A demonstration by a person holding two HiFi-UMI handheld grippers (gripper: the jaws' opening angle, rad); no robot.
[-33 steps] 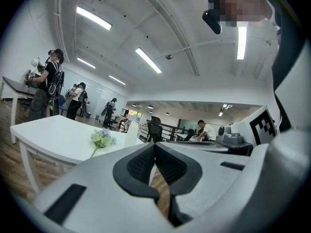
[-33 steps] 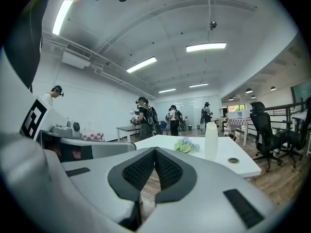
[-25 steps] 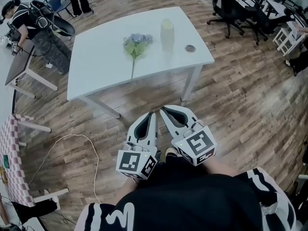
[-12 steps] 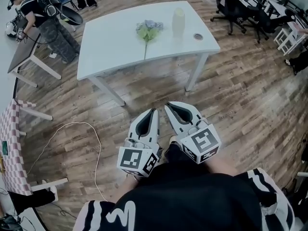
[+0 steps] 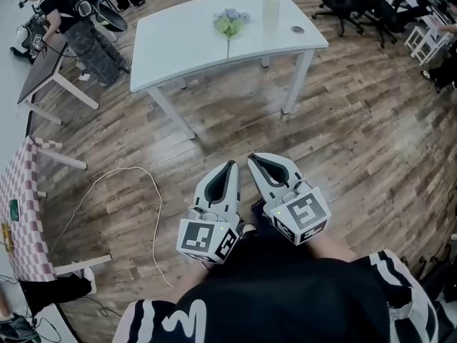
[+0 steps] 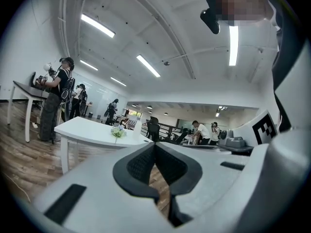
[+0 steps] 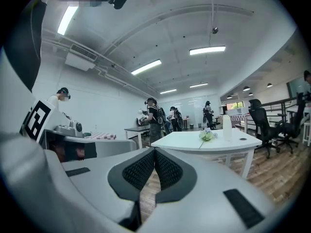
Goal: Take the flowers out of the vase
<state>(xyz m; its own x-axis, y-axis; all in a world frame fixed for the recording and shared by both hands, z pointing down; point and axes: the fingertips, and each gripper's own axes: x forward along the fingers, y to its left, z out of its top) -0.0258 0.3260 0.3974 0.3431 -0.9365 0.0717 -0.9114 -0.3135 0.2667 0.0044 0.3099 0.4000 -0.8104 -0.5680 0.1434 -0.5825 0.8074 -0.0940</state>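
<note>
Nearest, in front of the person's dark top, the left tongs (image 5: 230, 164) and the right tongs (image 5: 251, 157) are held side by side over the wooden floor (image 5: 343, 134), both pointing toward the far desk (image 5: 178, 38). Each pair has its jaws pressed together at the tips, with nothing between them. To the left on the floor, a white cable (image 5: 114, 184) runs in a loose loop. Well beyond the tongs stands the white desk. The flowers (image 5: 230, 21) lie flat on its top, outside the vase (image 5: 270, 7), with the stem pointing toward the near edge. The pale vase stands upright just right of the blooms, and a small round disc (image 5: 298, 29) lies further right. Office chairs (image 5: 335, 2) stand at far right, and a person (image 5: 68, 9) stands at far left.
</note>
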